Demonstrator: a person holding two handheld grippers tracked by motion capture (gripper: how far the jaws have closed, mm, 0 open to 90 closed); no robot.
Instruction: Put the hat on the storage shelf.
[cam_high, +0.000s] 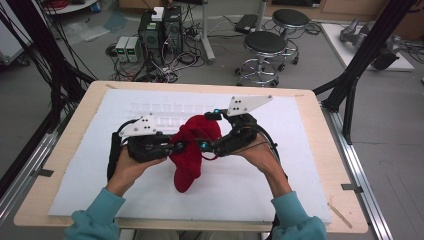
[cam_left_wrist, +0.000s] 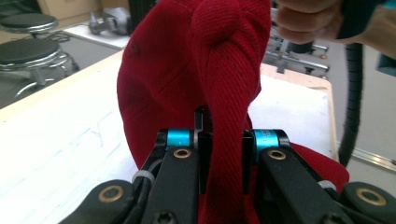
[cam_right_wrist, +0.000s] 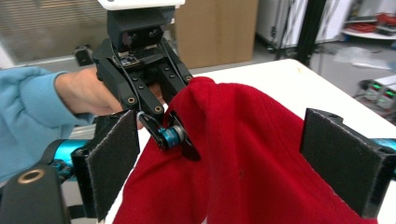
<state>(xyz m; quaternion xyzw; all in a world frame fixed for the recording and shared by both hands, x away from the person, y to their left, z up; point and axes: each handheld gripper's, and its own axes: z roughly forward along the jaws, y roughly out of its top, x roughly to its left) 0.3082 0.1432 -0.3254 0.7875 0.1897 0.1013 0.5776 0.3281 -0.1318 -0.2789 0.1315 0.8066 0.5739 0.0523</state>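
I'm looking down on the white mat covering the wooden table, and right in the middle hangs the red knit cloth, lifted off the mat with its lower end trailing down toward me. My left gripper is clamped on a bunched fold of it; in the left gripper view the fabric is squeezed tight between the pads. My right gripper sits just beside it, jaws spread wide, the red cloth lying between them but not pinched.

Risks from here: only one pinch carries the cloth, so a tug could slide the knit out and drop it. And the two grippers are nearly nose to nose; closing the right one now might nip the left gripper rather than fabric.

Around the table: two stools and a tangle of cables and boxes on the floor beyond, well apart. Nothing on the mat stands in my way.
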